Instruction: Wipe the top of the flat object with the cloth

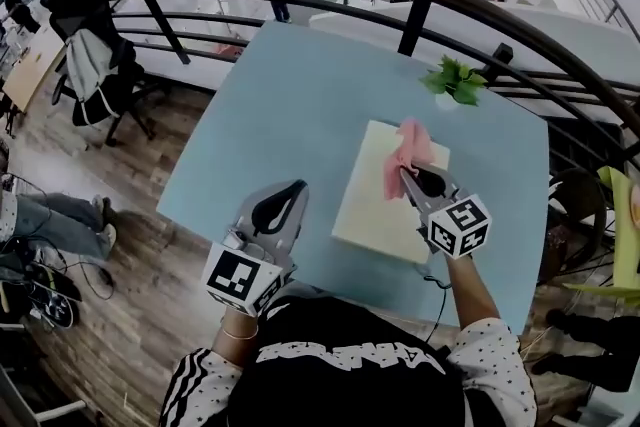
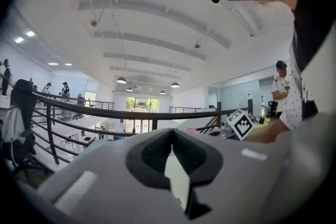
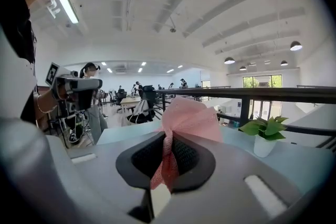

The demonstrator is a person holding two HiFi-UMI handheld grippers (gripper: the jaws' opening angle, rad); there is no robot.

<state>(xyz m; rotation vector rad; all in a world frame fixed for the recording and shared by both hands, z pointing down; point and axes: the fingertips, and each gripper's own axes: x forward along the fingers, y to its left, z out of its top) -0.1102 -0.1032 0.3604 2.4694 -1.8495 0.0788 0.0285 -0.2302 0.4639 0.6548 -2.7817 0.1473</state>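
Currently we clamp the pink cloth (image 1: 411, 151) in our right gripper (image 1: 406, 174) at the cream board's (image 1: 372, 210) 12 o'clock end; our left gripper (image 1: 298, 186) is closed on nothing, and the wiping seems mostly ahead

Pink cloth (image 1: 411, 151), cream flat object (image 1: 378, 207), pale blue table (image 1: 300, 105)

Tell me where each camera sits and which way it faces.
Head view: on the person's head, steeply down at the pale blue table, cream flat board, left gripper, right gripper; forearms show.
Left gripper view: on that gripper, level past shut, empty jaws toward the black metal railing; person's torso at right.
Right gripper view: on that gripper, past jaws shut on the pink cloth toward a green potted plant; torso at left.
Shared: head and right gripper views both show cloth and plant.
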